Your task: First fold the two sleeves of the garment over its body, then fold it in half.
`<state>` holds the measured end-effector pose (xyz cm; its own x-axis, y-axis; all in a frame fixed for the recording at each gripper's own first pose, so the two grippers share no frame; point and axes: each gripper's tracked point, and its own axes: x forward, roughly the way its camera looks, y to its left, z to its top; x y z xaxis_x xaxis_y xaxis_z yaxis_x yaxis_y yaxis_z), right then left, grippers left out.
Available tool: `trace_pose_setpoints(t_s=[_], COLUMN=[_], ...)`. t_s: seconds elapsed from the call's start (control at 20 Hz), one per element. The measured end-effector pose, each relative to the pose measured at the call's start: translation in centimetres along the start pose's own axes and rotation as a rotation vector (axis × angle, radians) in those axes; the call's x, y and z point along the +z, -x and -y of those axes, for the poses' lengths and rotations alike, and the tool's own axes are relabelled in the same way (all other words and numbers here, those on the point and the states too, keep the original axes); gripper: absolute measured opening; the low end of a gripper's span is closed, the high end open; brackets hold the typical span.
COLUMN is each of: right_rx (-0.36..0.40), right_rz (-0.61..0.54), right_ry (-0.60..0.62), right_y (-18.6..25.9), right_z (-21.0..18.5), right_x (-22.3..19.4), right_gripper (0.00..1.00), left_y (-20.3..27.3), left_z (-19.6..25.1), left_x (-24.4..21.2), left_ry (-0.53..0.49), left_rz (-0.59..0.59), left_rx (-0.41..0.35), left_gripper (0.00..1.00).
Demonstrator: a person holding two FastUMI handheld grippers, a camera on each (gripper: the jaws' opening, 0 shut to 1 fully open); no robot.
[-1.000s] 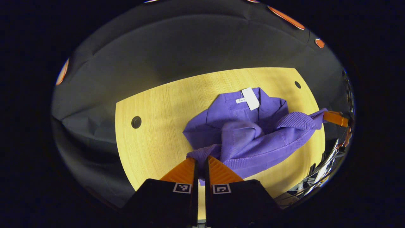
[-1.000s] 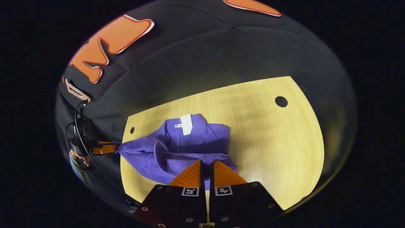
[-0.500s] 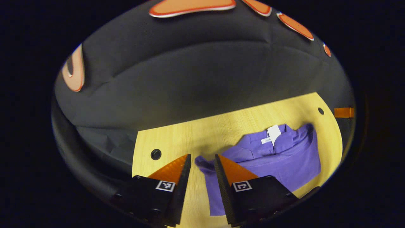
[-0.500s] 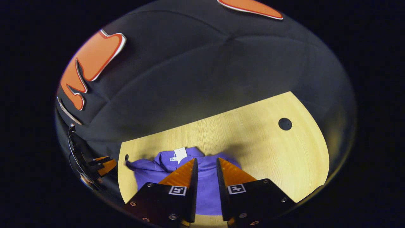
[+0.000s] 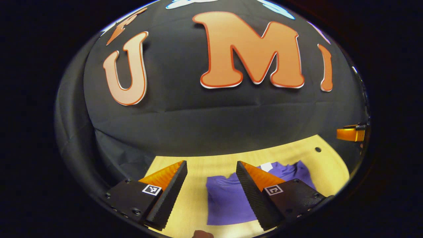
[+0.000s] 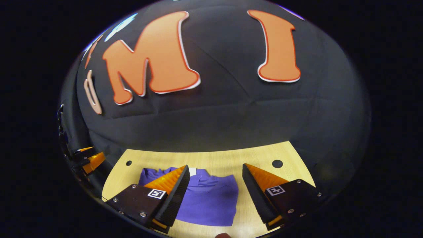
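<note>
On the wooden table [image 5: 195,205] in front of you, the purple garment [image 5: 228,201] lies flat as a compact, roughly square bundle, with no loose sleeve sticking out to either side. A white tag [image 5: 266,167] shows at its far edge, toward the black cloth wall [image 5: 211,125].

Your left gripper [image 5: 211,165] is spread wide with nothing between its fingers. It is raised off the table and does not touch the cloth. In the left gripper view the garment sits below and a little to the right of the gap, its left edge showing in the space between the two fingers. A small round hole [image 5: 318,149] marks the tabletop near the far right corner, and your other gripper shows as a small shape at the right edge of that view, well apart from the garment.

Your right gripper [image 6: 214,167] is also spread wide and holds nothing. In the right gripper view the garment [image 6: 211,198] lies below the gap and slightly left, partly behind the left finger, with the tag [image 6: 192,171] peeking out just beside that finger's tip. The table [image 6: 251,162] has two round holes along its far edge, one near the left corner [image 6: 129,163] and one toward the right [image 6: 277,163]. Your left gripper appears small at the left edge of that view, off the table's side.
</note>
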<state>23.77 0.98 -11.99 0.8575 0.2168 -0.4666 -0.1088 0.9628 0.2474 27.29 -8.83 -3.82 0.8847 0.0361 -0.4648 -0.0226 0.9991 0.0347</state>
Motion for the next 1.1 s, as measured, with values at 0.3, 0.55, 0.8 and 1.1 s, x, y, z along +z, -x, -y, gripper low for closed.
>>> trace_pose_setpoints(t_s=[0.3,0.55,0.8,1.1], right_rx=[0.078,0.107,0.173,0.198], right_rz=[0.19,0.348,0.457,0.395], right_ry=[0.069,0.188,0.28,0.286], right_y=[6.7,11.0,14.2,14.0], right_z=[-4.6,-8.5,-12.0,-12.5], right_x=[0.4,0.6,-0.2,-2.8], right_gripper=[0.95,0.94,0.94,0.94], left_y=[8.4,14.6,17.9,19.1], left_z=[4.5,6.0,6.6,8.3], left_x=[3.5,3.8,2.0,1.0], left_ry=[0.103,0.015,-0.049,-0.087], left_rz=[0.279,0.442,0.473,0.478], left_rx=[-0.082,-0.041,0.013,0.01], left_gripper=[1.0,0.98,0.97,0.97])
